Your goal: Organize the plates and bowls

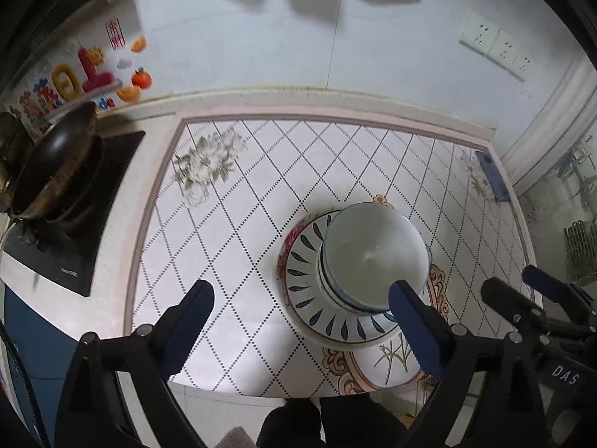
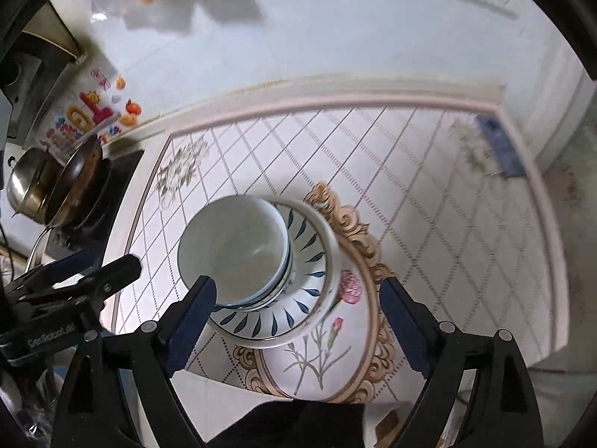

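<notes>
Nested white bowls (image 1: 373,257) on leaf-pattern plate (image 1: 309,298), near counter edge: ceramic, stiff, slippery, fragile; grasp rim. Left gripper (image 1: 302,321), right gripper (image 2: 298,317): jaws open, empty.

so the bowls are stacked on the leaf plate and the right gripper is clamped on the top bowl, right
Not quite. The bowls do sit stacked on the leaf plate, but the right gripper is open, its fingers apart and gripping nothing. The right wrist view shows this.
</notes>
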Demonstrator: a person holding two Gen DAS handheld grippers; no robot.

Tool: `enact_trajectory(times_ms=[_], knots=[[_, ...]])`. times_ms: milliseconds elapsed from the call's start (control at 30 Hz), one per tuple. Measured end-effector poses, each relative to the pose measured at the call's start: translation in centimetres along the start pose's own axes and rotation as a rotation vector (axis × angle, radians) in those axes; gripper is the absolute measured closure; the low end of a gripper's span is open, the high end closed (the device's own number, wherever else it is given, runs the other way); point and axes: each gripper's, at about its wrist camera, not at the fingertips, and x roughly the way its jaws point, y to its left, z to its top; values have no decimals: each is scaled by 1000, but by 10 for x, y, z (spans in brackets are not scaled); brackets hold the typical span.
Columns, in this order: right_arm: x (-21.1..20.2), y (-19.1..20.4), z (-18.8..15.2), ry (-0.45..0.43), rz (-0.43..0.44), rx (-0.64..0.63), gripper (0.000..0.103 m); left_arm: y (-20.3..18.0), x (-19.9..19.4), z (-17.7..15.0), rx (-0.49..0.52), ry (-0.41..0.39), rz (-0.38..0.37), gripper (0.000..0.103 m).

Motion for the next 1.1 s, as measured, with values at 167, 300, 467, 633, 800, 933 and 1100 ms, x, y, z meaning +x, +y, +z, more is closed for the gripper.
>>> enact_trajectory(times_ms=[167, 300, 467, 633, 800, 933, 1100], knots=[[-35, 4, -11, -44, -4, 17, 10, -1, -30, -10, -11, -50, 2, 7], [-67, 6, -18, -84, 5, 16, 9, -8, -63, -17, -17, -125, 17, 6], [-117, 9, -30, -180, -18, -26, 5, -17, -108, -29, -32, -238, 50, 0], [-172, 11, -51, -290, -59, -87, 3, -32, -159, -51, -40, -319, 83, 0], [-217, 6, -76, -341, -51, -109, 2, -43, -190, -79, -34, -350, 102, 0], [-243, 4, -93, -368, -57, -133, 1, -48, -206, -100, -55, -360, 113, 0], [-264, 0, -110, -391, -71, -156, 1, -51, -221, -121, -69, -374, 130, 0]])
